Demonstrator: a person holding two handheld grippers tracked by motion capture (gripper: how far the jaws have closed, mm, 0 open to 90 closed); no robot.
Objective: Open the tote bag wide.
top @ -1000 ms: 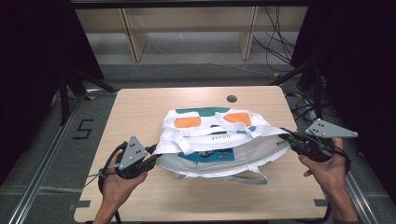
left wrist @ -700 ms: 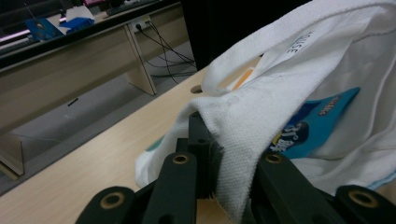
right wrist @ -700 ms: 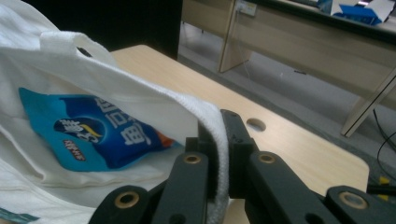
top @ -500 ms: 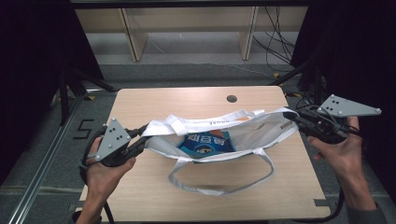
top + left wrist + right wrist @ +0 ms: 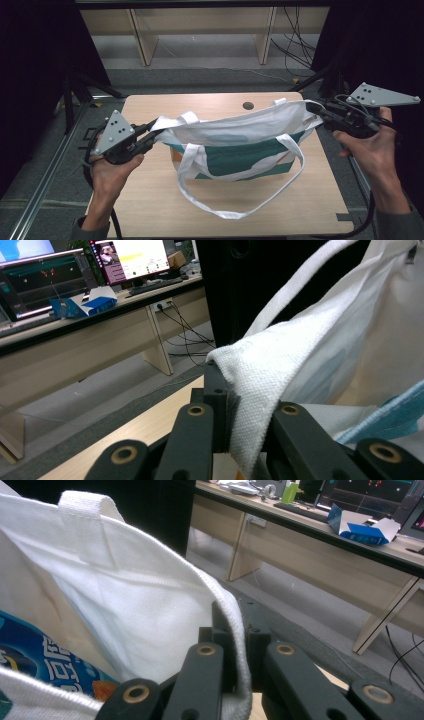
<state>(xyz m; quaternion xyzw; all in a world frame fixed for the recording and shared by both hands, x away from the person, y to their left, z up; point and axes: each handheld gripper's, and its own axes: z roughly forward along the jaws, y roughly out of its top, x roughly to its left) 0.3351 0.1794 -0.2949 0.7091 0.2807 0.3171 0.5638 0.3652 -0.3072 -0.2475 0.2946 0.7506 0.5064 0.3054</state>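
You hold a white tote bag [image 5: 235,135] stretched between your two grippers above the wooden table [image 5: 150,200].

Your left gripper [image 5: 150,131] is clamped on the bag's left rim — your right gripper [image 5: 316,111] is clamped on its right rim, each with white cloth pinched between its black jaws. The bag hangs open over the table's middle, teal and orange print on its side, one long handle [image 5: 240,210] drooping to the near tabletop. A dark round hole [image 5: 248,106] sits near the far edge.

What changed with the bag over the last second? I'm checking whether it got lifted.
Both tools, left and right, moved outward and up, pulling the tote bag from a flat heap into a taut, raised span. Both stayed clamped on its rim; the table and its hole are unchanged.
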